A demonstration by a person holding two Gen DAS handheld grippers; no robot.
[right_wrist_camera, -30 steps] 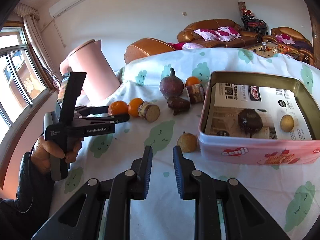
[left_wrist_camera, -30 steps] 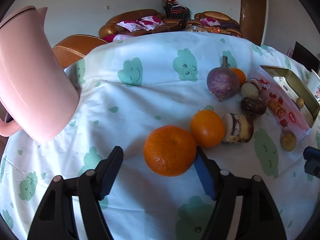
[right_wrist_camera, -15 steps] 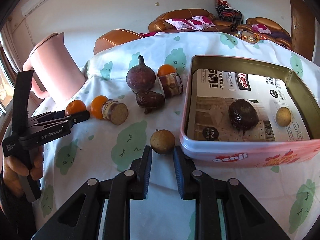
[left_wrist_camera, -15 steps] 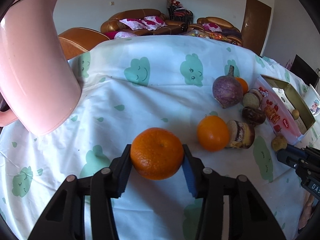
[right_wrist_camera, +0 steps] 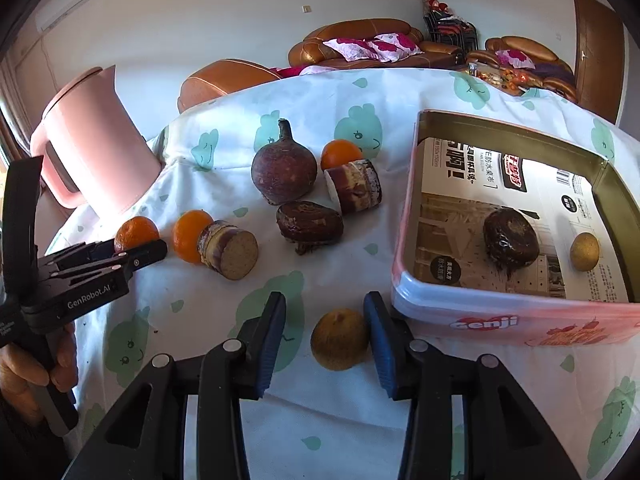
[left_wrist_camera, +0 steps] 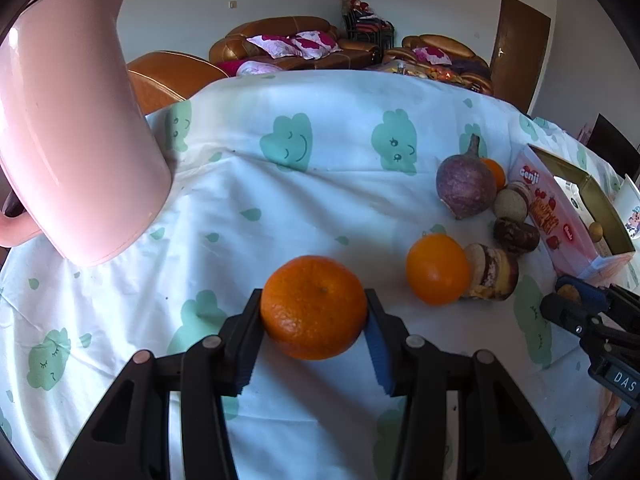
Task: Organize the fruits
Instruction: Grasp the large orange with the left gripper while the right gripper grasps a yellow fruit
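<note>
Cloud-print tablecloth; left gripper now clamps mandarin, stem-dimple up; right gripper just opened around loose brown fruit.

Beside the front corner of the pink Genji tin, the right gripper has just been opening its jaws around a small brown fruit; a dark fruit and another small brown one lie inside the tin.

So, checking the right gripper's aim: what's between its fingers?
A small tan round fruit, beside the right gripper's blue pad; right wrist view.
</note>
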